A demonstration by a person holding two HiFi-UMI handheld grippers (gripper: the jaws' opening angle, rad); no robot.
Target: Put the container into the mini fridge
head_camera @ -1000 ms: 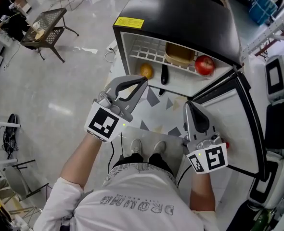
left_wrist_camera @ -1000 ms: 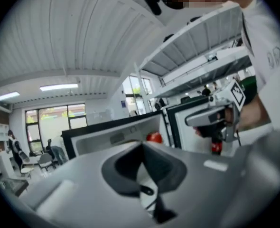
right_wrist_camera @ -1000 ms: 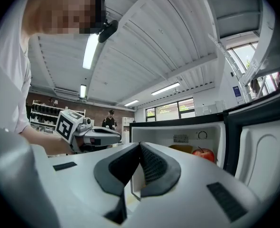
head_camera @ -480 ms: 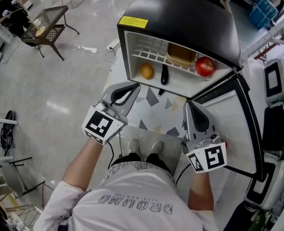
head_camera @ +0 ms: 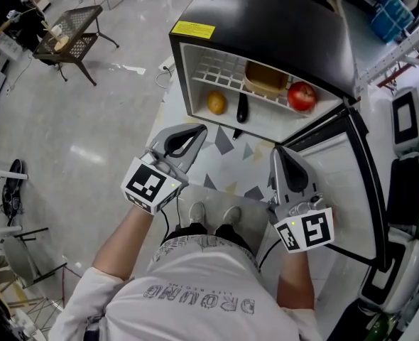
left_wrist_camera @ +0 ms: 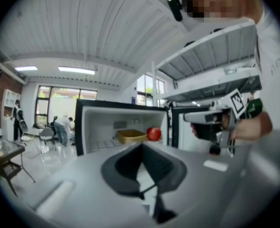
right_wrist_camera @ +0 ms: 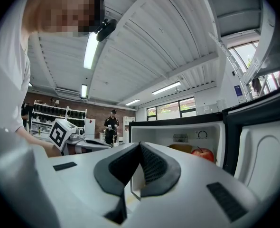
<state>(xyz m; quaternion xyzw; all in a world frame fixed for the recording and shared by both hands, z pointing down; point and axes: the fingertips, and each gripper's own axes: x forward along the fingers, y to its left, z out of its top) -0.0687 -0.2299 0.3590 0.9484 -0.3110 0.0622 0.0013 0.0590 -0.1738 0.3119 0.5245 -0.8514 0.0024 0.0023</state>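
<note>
While in fridge [head_camera: 266,20], container [head_camera: 265,80] well beyond left tongs [head_camera: 199,128], right tongs [head_camera: 278,152].

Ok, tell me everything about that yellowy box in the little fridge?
The container is a tan, plastic-looking tub, rectangular with rounded corners and a thicker rim. It sits upright on the white wire shelf inside the open mini fridge, close beside a red apple. Whether they touch I cannot tell.
</note>
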